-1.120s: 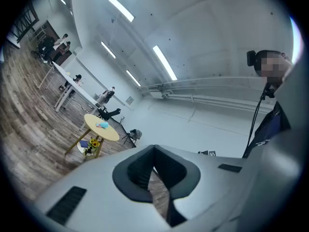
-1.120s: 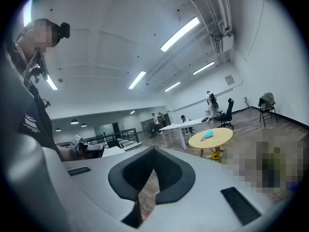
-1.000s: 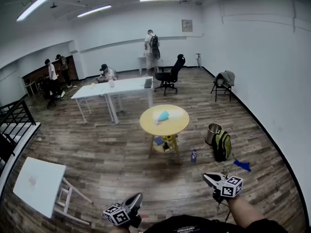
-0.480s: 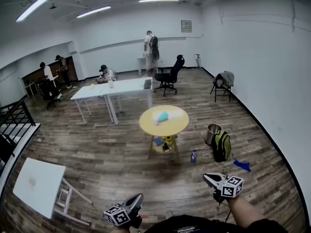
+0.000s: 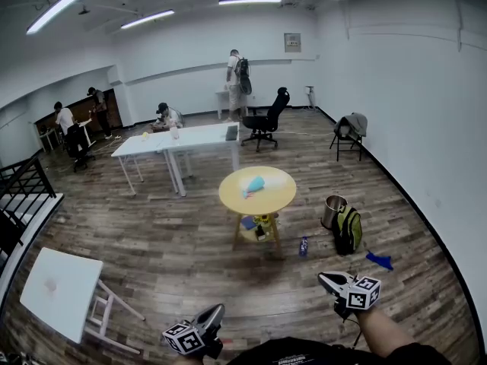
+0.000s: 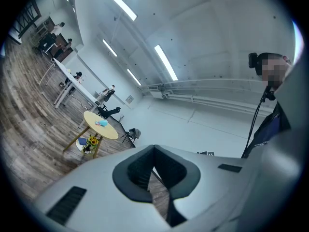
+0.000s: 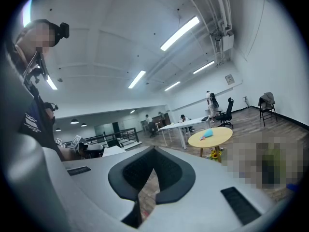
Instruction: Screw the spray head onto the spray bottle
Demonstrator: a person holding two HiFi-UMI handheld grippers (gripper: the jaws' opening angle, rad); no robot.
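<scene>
A pale blue thing (image 5: pixel 254 182), too small to make out in detail, lies on a round yellow table (image 5: pixel 275 195) some way ahead across the wooden floor. It also shows as the blue thing (image 6: pixel 101 123) in the left gripper view and the blue thing (image 7: pixel 206 135) in the right gripper view. My left gripper (image 5: pixel 216 311) is held low at the bottom of the head view, shut and empty. My right gripper (image 5: pixel 324 278) is to its right, also shut with nothing in it. Both point toward the table from a distance. The left gripper (image 6: pixel 154 152) and right gripper (image 7: pixel 154 153) show their pads meeting.
Under the round table sit sunflowers (image 5: pixel 263 219) and small items. A metal bin (image 5: pixel 332 209), green backpack (image 5: pixel 348 228), small blue bottle (image 5: pixel 303 244) and blue cloth (image 5: pixel 379 259) lie on the floor right. A white side table (image 5: pixel 59 290) stands left. Long white tables (image 5: pixel 183 138), an office chair (image 5: pixel 265 120) and several people are behind.
Both grippers stay where they were. A person at the far left of the room has walked a little further left.
</scene>
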